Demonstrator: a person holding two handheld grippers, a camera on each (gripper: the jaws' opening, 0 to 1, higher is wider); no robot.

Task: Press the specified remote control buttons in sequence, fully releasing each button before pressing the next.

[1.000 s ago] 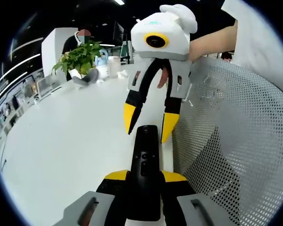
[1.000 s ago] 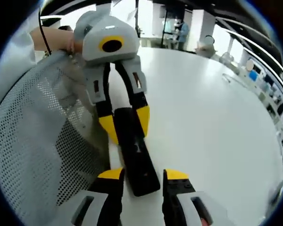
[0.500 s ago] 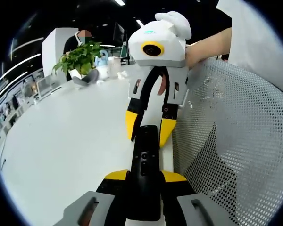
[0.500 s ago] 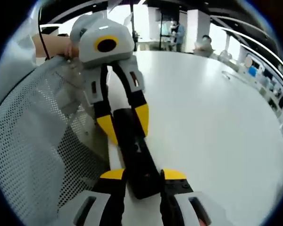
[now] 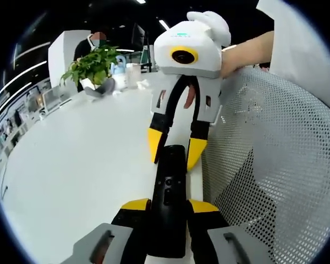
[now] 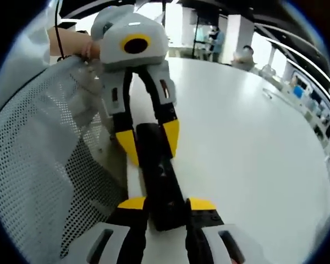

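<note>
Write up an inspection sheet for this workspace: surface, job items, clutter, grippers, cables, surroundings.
Surface: white table, bare around the work spot.
Job's things: black remote control lying near the table edge, buttons facing up.
Clutter: potted plant and small items at the far end of the table, too small to tell apart.
Grippers: left gripper shut on one end of the remote control; right gripper has its yellow-tipped fingers on either side of the other end, contact unclear.
Cables: thin dark cable near the hand behind the left gripper.
Surroundings: white mesh chair back beside the table; people standing in the background; shelving along the wall.
</note>
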